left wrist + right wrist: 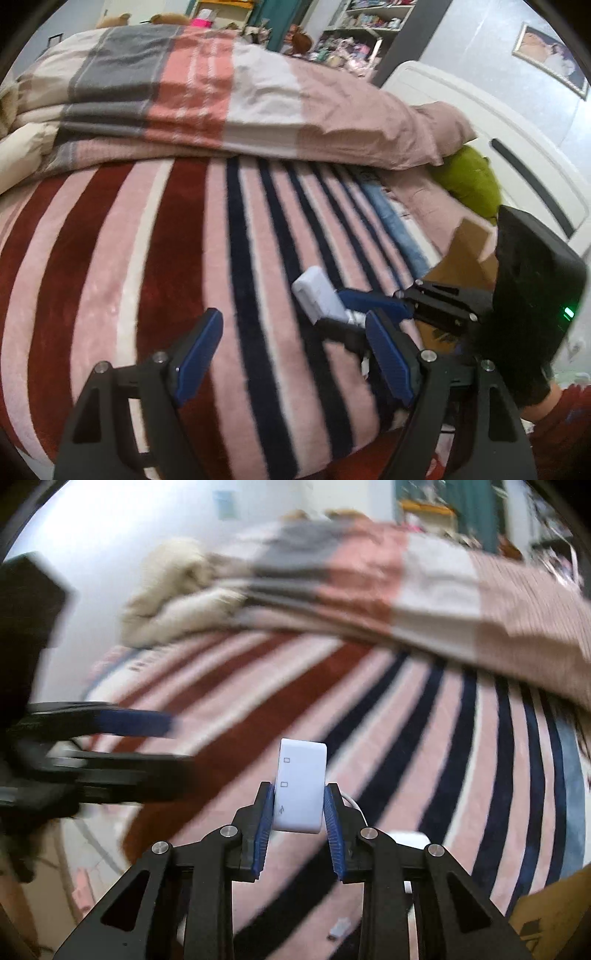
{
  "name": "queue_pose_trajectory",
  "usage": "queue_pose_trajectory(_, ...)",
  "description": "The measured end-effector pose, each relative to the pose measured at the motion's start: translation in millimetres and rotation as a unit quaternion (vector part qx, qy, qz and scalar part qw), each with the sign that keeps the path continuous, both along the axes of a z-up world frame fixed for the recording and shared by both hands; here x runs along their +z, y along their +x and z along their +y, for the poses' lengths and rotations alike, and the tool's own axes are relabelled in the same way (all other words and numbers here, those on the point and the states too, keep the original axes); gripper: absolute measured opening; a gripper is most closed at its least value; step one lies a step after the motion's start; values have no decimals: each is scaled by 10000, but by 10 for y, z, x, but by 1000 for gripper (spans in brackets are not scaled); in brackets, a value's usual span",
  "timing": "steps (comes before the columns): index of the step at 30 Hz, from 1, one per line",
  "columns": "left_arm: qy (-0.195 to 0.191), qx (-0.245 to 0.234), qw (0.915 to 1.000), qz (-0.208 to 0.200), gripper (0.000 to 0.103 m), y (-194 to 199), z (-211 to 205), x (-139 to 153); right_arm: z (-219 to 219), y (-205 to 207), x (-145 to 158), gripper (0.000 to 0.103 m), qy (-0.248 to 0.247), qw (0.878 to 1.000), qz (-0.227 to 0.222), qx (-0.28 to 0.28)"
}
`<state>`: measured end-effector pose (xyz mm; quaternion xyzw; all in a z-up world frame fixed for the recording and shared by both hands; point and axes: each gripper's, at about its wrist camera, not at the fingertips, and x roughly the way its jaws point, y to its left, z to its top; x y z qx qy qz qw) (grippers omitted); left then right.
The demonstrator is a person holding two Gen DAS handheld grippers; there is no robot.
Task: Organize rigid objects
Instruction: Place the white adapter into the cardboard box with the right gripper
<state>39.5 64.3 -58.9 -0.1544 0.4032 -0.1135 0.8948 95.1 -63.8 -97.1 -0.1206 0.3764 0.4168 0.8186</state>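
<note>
I have the right tool (299, 805) clamped on the white adapter (300, 786), its blue pads (265, 827) pressing both long sides, so I would keep that squeeze steady and carry it slowly toward the cardboard box (467, 258), watching that its short white cable (354, 803) does not snag. The adapter stands upright between the pads, lifted above the striped blanket (388, 709) on the bed, while my left tool (291, 350) hangs beside it with its pads apart and nothing between them.

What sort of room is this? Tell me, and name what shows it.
Most likely a bedroom. A striped blanket covers a bed, a folded quilt is piled on it, and a white headboard stands at one end. Cluttered shelves line the far wall.
</note>
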Motion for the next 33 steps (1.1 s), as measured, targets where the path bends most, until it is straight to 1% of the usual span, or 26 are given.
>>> queue_pose_trajectory(1,-72,-58,9999,-63,70,-5,-29,59,7,-69,106,23,62,9999,-62,114)
queue_pose_trajectory(2,-140,-129,9998,-108,60,4,-66,123,4,-136,213,23,107,9996,-150,197)
queue_pose_trajectory(3,-211,-206,9995,-141,53,9,-102,183,-8,-182,294,23,139,9994,-216,247)
queue_pose_trajectory(4,-319,-312,9988,-197,44,19,-153,262,-32,-236,389,23,187,9989,-300,295)
queue_pose_trajectory(5,-392,-411,9981,-256,37,31,-208,334,-74,-286,493,23,238,9984,-396,319)
queue_pose_trajectory(7,-419,-572,9967,-393,29,56,-348,494,-143,-349,628,23,286,9977,-528,322)
queue_pose_trajectory(9,-314,-677,9958,-527,25,86,-509,651,-251,-383,756,23,359,9967,-671,291)
queue_pose_trajectory(11,-257,-763,9949,-613,18,146,-664,796,-405,-394,896,23,415,9955,-834,198)
queue_pose_trajectory(14,-179,-1010,9920,-736,18,276,-976,993,-675,-358,1101,23,478,9931,-1066,15)
queue_pose_trajectory(17,-120,-1255,9886,-829,16,414,-1320,1158,-968,-296,1258,23,525,9912,-1198,-205)
queue_pose_trajectory(20,-62,-1532,9843,-869,16,587,-1690,1276,-1301,-222,1407,23,536,9876,-1399,-475)
queue_pose_trajectory(22,-51,-1704,9818,-839,16,694,-1909,1301,-1544,-155,1483,23,539,9860,-1431,-665)
queue_pose_trajectory(25,-92,-1964,9780,-693,16,846,-2225,1241,-1886,-52,1519,23,499,9847,-1386,-926)
queue_pose_trajectory(27,-176,-2116,9760,-483,16,961,-2411,1103,-2064,3,1484,23,418,9848,-1303,-1071)
queue_pose_trajectory(29,-230,-2217,9744,-297,16,1043,-2545,975,-2232,65,1398,23,316,9859,-1091,-1225)
queue_pose_trajectory(33,-97,-2368,9714,116,16,1155,-2817,666,-2466,147,1159,23,142,9872,-705,-1425)
